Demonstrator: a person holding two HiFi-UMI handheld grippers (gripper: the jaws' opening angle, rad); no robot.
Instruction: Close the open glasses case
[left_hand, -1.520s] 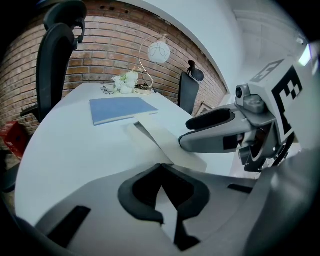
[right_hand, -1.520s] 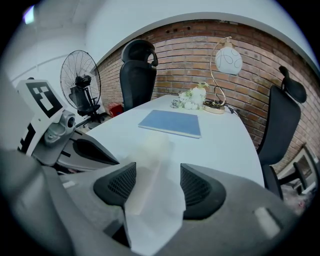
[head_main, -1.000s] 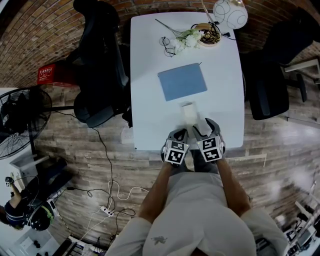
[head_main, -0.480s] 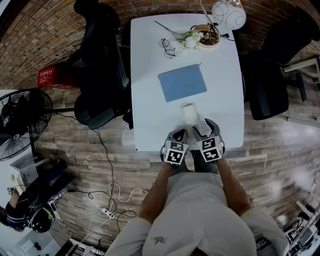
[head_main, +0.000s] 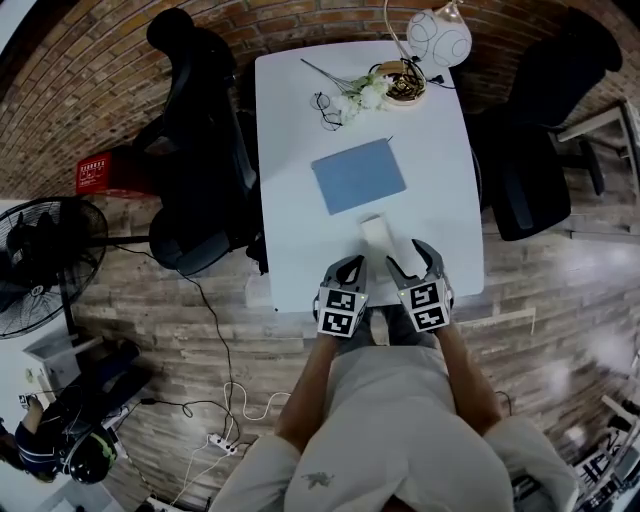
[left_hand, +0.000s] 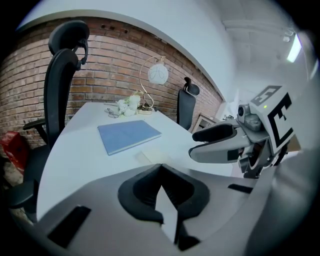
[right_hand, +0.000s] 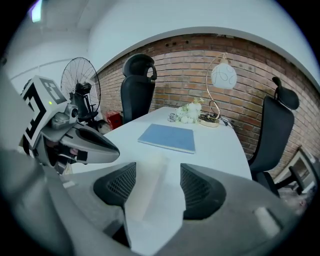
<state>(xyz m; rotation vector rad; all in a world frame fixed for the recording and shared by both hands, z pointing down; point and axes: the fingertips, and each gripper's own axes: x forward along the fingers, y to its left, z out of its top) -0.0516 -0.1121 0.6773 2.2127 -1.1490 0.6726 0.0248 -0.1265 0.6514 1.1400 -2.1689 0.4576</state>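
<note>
The left gripper (left_hand: 160, 169), its fingers pressed together, sits at the near edge of the white bench (head_main: 290, 200). The pale oblong glasses case (head_main: 374, 232) lies just ahead to its right. Its long axis runs away toward the flat blue notebook (head_main: 358, 175), and the right gripper (head_main: 410, 258), fingers spread and empty, is nearer.
</note>
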